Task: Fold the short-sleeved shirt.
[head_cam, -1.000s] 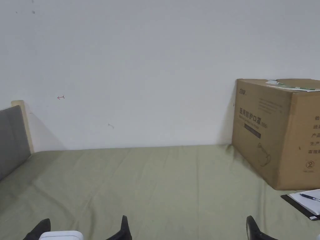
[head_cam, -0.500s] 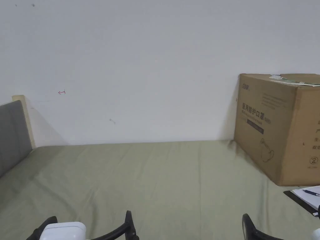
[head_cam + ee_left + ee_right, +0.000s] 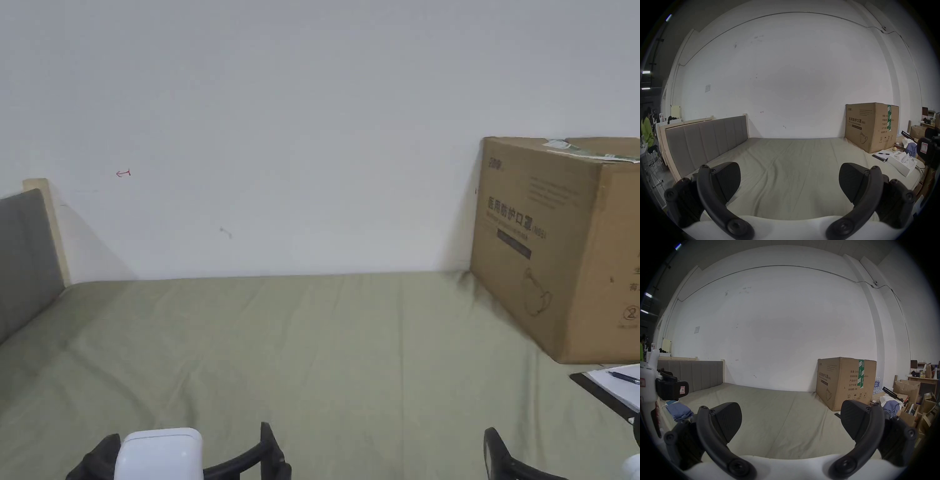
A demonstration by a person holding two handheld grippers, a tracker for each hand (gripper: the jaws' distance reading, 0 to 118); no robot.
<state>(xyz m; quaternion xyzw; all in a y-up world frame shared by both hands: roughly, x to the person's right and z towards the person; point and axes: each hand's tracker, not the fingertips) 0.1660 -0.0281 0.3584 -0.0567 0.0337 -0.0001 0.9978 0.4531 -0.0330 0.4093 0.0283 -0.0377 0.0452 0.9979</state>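
A white wall (image 3: pixel 312 125) backs a bed (image 3: pixel 350 350) covered by a smooth olive sheet; a grey padded headboard (image 3: pixel 705 139) runs along its left side. A large cardboard box (image 3: pixel 562 244) is stood on the bed's far right corner, against the wall, with a clipboard and pen (image 3: pixel 615 384) laid just beside it, presumably parked clear of the middle so the sheet is left free for folding.

The left tongs (image 3: pixel 789 181) are held low over the bed's near edge, jaws spread wide, nothing between them. The right tongs (image 3: pixel 791 420) are held likewise, wide and empty. Both are pointed across the bed toward the wall, a posture judged to be a ready stance.

No shirt is laid out on the sheet. A crumpled blue garment (image 3: pixel 679 410) is seen at the bed's near left edge in the right gripper view, and another blue cloth (image 3: pixel 890 405) lies among the clutter beyond the box; which one is the short-sleeved shirt cannot be told. Folding is judged not yet begun.
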